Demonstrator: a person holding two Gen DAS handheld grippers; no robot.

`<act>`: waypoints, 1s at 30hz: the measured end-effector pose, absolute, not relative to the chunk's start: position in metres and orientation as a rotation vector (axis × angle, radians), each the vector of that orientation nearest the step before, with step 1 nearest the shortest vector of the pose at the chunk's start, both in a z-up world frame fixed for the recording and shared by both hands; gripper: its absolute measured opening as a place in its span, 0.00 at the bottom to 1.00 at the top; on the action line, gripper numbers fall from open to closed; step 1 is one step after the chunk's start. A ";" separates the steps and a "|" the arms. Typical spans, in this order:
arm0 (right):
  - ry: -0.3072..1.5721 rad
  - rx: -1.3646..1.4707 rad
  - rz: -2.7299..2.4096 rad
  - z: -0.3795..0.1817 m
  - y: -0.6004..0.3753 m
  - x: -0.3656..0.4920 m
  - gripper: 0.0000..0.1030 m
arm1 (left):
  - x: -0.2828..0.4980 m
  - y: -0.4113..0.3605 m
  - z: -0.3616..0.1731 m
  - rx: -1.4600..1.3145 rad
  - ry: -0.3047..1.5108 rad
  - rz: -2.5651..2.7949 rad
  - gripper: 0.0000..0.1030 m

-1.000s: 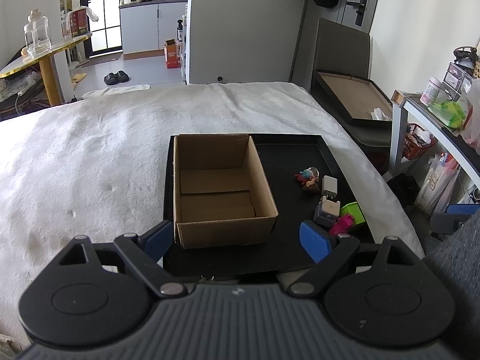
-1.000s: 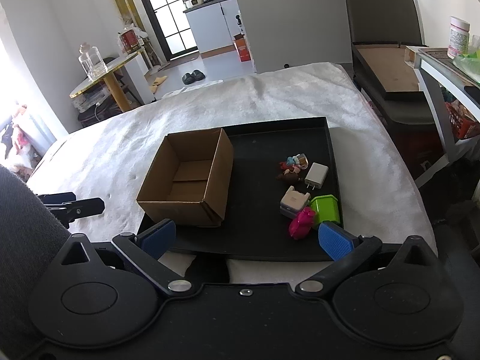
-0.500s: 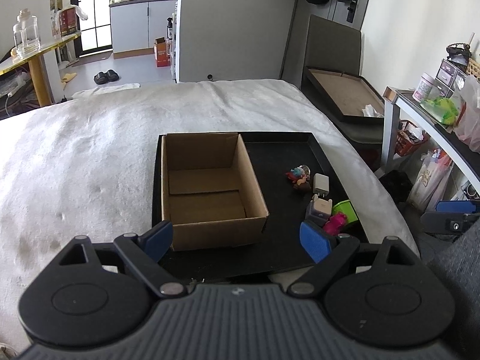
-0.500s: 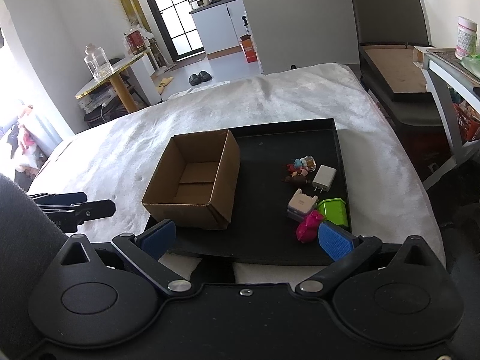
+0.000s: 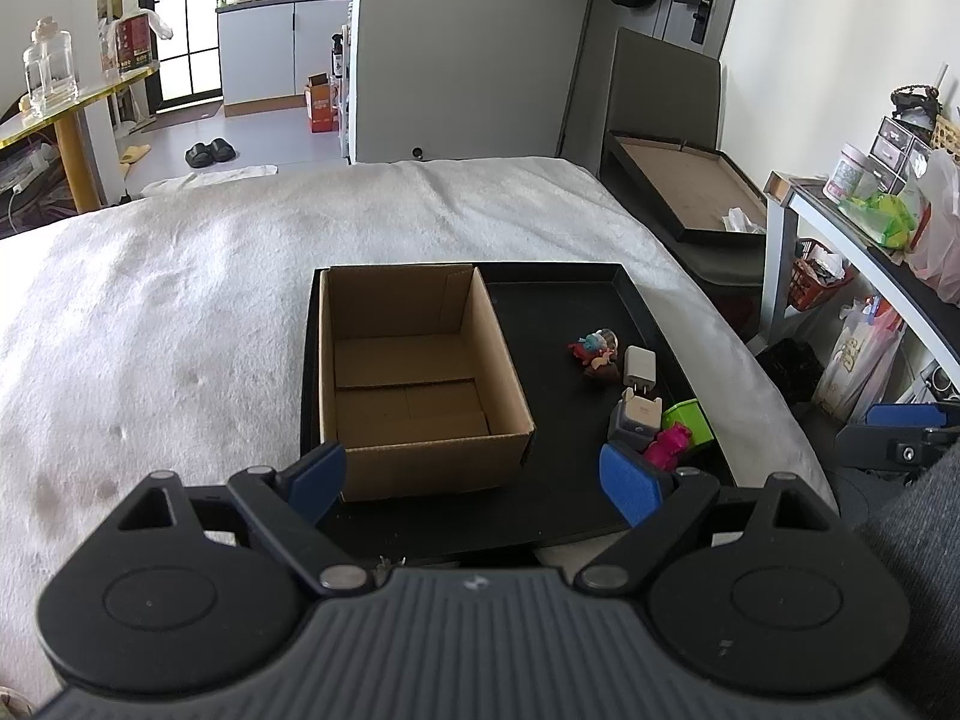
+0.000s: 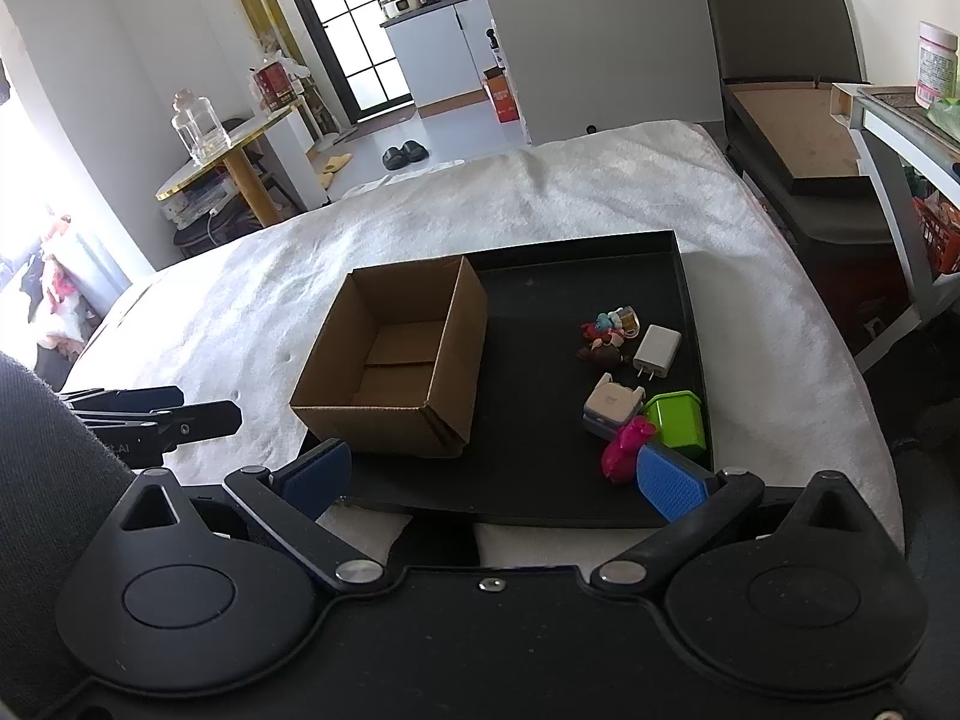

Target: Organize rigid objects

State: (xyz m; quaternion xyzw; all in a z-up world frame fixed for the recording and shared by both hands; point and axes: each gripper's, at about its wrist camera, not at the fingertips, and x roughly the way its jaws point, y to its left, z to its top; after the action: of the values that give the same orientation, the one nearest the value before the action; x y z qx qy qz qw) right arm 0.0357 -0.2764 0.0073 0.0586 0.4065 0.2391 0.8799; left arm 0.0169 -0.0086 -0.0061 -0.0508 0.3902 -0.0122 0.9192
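An empty open cardboard box (image 5: pixel 414 378) (image 6: pixel 396 360) stands on the left half of a black tray (image 5: pixel 570 306) (image 6: pixel 570 276) on a white bed. On the tray's right half lie a small cluster of toy figures (image 5: pixel 594 351) (image 6: pixel 606 330), a white charger (image 5: pixel 639 366) (image 6: pixel 657 351), a white-and-grey block (image 5: pixel 633 420) (image 6: pixel 609 408), a green block (image 5: pixel 690 420) (image 6: pixel 678 423) and a pink toy (image 5: pixel 666 444) (image 6: pixel 627 447). My left gripper (image 5: pixel 474 474) is open and empty, near the tray's front edge. My right gripper (image 6: pixel 492 477) is open and empty, also at the front edge.
The white bed cover (image 5: pixel 150 300) surrounds the tray. A grey chair with a framed board (image 5: pixel 678 192) stands at the far right, beside a cluttered shelf (image 5: pixel 870 222). A gold-edged table with glass bottles (image 6: pixel 222 144) stands at the far left.
Both grippers have shifted slightly, so the tray and box sit a little differently in view. Both stay open and empty. The objects on the tray have not moved.
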 end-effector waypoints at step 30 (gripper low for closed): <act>0.834 0.135 0.445 -0.050 -0.294 0.083 1.00 | 0.065 -0.005 -0.046 -0.042 0.845 0.104 0.88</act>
State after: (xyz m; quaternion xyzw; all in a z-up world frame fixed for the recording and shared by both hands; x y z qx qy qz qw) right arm 0.0830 -0.2937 -0.0497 0.0651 0.4012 0.2141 0.8883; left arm 0.0646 -0.0048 -0.0465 -0.0202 0.4100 0.0505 0.9105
